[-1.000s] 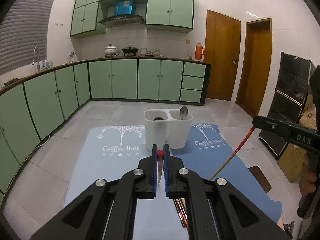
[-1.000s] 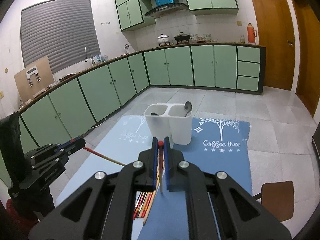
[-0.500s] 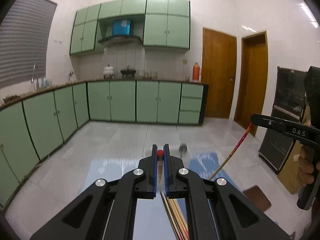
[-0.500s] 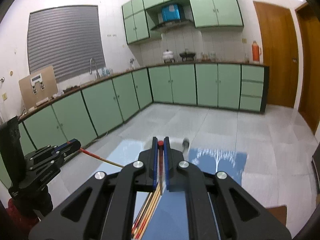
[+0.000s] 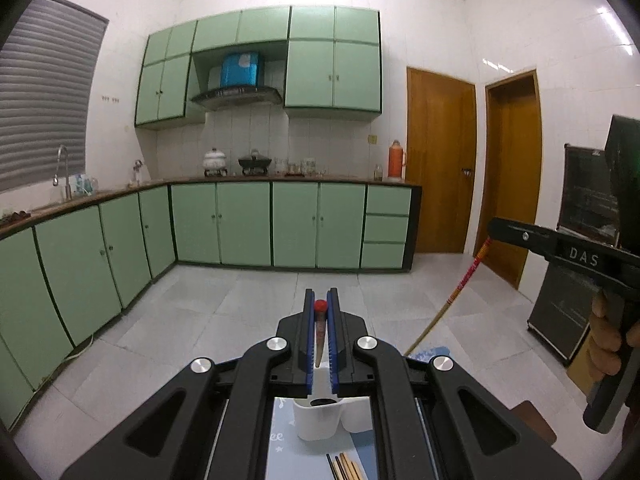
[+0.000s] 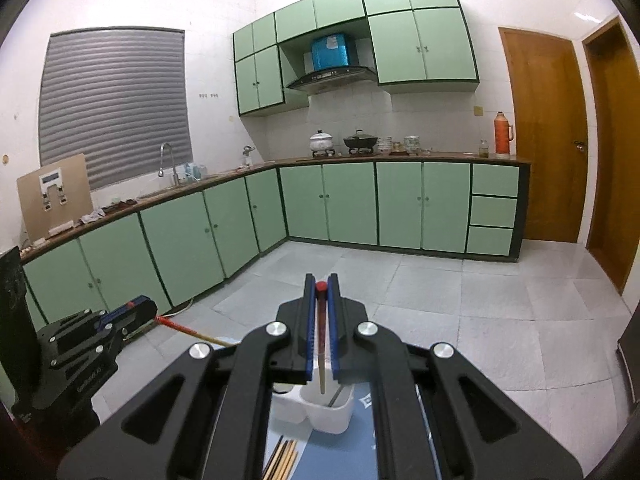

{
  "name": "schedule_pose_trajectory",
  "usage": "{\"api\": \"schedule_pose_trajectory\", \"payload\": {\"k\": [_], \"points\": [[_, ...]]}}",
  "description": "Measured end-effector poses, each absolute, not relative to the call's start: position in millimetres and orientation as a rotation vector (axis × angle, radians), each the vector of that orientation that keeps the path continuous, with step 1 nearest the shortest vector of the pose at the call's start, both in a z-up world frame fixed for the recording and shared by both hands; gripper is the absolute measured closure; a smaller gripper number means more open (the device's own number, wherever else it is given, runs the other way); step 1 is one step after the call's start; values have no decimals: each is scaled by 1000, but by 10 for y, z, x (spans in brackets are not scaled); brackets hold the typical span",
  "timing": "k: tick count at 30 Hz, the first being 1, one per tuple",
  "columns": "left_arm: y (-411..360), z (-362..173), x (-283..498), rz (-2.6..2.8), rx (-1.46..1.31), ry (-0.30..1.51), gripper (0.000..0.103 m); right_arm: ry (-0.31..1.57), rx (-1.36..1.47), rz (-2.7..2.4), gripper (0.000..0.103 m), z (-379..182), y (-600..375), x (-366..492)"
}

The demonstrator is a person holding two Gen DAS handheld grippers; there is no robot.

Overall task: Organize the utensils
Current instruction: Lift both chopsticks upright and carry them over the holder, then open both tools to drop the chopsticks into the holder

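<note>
My left gripper (image 5: 320, 300) is shut on a red-capped chopstick (image 5: 319, 332) that hangs down between its blue pads. My right gripper (image 6: 321, 284) is shut on a second red-capped chopstick (image 6: 321, 344) in the same way. Both are raised above the white two-compartment holder (image 5: 316, 420), which shows low between the fingers (image 6: 328, 412). The right chopstick's lower end hangs over the holder's nearer compartment. In the left wrist view the right gripper (image 5: 494, 229) is at the right with its chopstick (image 5: 460, 292) slanting down. The left gripper (image 6: 146, 309) sits at the lower left of the right wrist view.
Several loose chopsticks (image 5: 344, 466) (image 6: 286, 456) lie on the light blue mat (image 5: 288, 448) in front of the holder. A person's hand (image 5: 612, 332) grips the right tool's handle. Green kitchen cabinets (image 5: 248, 224) line the far wall and left side, with wooden doors (image 5: 440, 160) at the right.
Both grippers have risen and come forward with their chopsticks. The holder has slid from ahead of the jaws to low beneath them, and more of the kitchen wall shows.
</note>
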State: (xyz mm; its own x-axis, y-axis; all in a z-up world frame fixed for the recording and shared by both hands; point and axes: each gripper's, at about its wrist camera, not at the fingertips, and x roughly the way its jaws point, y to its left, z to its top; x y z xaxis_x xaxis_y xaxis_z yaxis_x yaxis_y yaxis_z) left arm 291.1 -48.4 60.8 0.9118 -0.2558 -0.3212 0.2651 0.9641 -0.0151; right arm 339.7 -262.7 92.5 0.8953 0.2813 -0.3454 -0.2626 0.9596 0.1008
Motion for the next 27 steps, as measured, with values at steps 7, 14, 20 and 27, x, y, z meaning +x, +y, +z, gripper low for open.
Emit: {"api": "schedule_pose_trajectory", "payload": {"k": [7, 14, 20, 27], "points": [[-503, 406, 3149, -287, 20, 400, 97, 413, 58, 267, 98, 633, -2547, 3782], [-528, 213, 3443, -274, 29, 450, 97, 464, 58, 255, 98, 357, -2446, 3998], [-595, 14, 3687, -272, 28, 499, 97, 530, 51, 268, 98, 104, -2355, 4121], [-554, -109, 3727, -271, 9, 537, 77, 553, 38, 264, 82, -39, -2337, 4035]]}}
